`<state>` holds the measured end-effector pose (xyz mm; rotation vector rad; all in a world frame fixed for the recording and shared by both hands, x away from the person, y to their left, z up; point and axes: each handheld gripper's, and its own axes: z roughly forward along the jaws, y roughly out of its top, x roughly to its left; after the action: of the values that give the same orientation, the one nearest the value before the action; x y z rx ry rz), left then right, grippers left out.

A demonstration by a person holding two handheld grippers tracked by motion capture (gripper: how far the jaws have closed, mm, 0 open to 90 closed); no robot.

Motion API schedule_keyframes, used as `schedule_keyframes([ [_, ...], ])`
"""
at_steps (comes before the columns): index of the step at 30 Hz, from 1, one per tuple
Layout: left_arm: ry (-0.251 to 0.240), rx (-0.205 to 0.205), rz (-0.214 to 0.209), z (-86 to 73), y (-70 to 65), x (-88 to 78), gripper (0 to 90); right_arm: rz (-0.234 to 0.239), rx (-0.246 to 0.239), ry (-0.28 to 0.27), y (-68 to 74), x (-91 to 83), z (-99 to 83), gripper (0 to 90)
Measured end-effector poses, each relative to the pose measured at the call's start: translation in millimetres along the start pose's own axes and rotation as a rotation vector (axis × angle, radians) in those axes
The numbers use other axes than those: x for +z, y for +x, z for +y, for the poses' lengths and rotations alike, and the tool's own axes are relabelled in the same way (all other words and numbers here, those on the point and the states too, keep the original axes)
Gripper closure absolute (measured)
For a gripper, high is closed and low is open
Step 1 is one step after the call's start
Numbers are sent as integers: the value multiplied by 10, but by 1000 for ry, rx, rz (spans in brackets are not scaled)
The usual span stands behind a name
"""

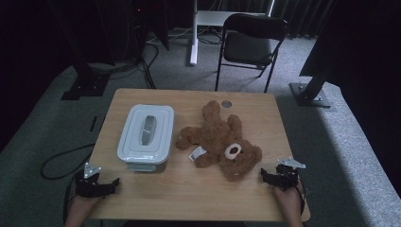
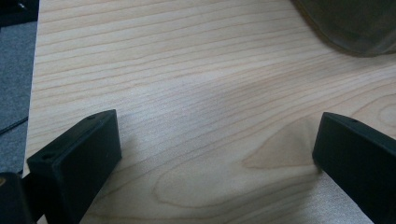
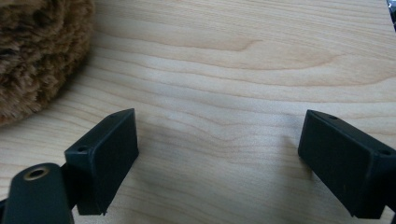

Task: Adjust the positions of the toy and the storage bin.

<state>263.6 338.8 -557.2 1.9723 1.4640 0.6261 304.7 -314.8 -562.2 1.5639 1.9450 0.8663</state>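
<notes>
Only a blurred corner of the box [image 2: 359,23] shows, cut off.

Left gripper [image 1: 109,183]: black body of angular blocks, a light grey three-cornered plate on top with small dark screw holes, a dark cable trailing off past the table edge. In the left gripper view [image 2: 217,154], two matte black rectangular jaws with sharp edges, each with small round holes in the upper face.

Right gripper [image 1: 263,174]: same black build, same grey three-cornered plate, thin cable at the wrist side. In the right gripper view [image 3: 217,154], matching black block jaws; a rounded black arm at lower left carries a brass-coloured ringed hole.

Forearms bare, no sleeves visible.
</notes>
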Motion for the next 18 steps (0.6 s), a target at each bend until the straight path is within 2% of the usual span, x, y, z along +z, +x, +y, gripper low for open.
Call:
schedule_keyframes([
  [8, 0, -1, 0, 0, 1, 0, 18, -4, 10, 17, -36, -12, 22, 129],
  [13, 0, 0, 0, 0, 0, 0, 18, 16, 96, -2, -72, -79, 55, 130],
  [18, 0, 0, 0, 0, 0, 0, 18, 12, 81, -19, -4, -192, 139, 131],
])
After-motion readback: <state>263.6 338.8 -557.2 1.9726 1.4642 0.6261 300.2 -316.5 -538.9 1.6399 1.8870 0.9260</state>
